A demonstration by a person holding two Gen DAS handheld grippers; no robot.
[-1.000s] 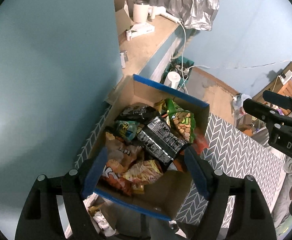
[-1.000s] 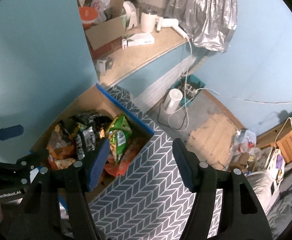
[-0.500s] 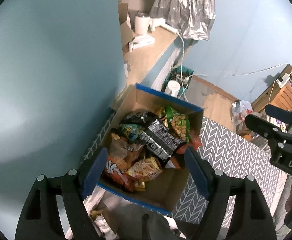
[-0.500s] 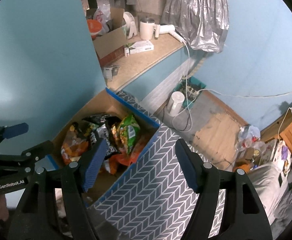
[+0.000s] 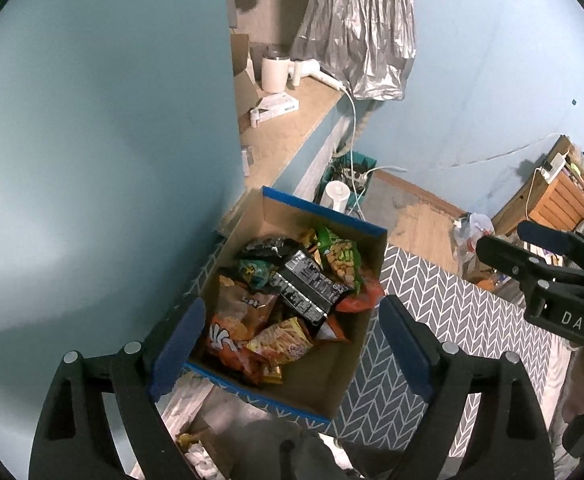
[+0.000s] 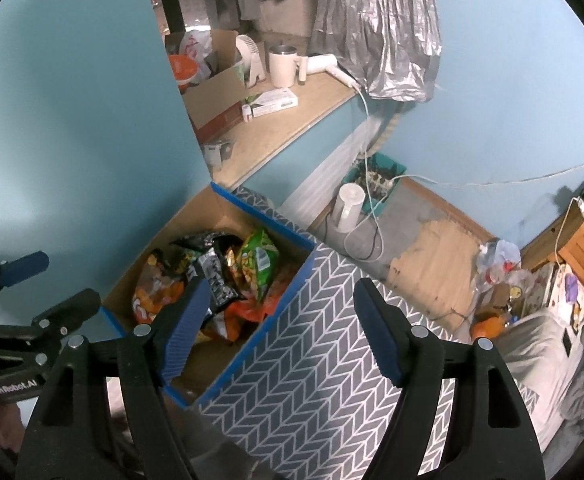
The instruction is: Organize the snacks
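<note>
— What is your left gripper (image 5: 288, 344) showing?

— I am looking down past my spread, empty fingers into the box (image 5: 324, 216). The snacks (image 5: 288, 292) are lying piled inside it, bags overlapping, a black bag (image 5: 308, 288) on top. I am hovering above them, touching nothing, probably so the whole pile is in sight.

— And the right gripper (image 6: 280, 332)?

— Its fingers are also standing apart, pinching nothing. It is hanging over the patterned cloth (image 6: 316, 360) just beside the box (image 6: 252, 204), leaving the opening free.

— Is the job done?

— I am judging that this fits either snacks gathered in the box for good or a heap waiting to be sorted. I cannot tell which.
</note>
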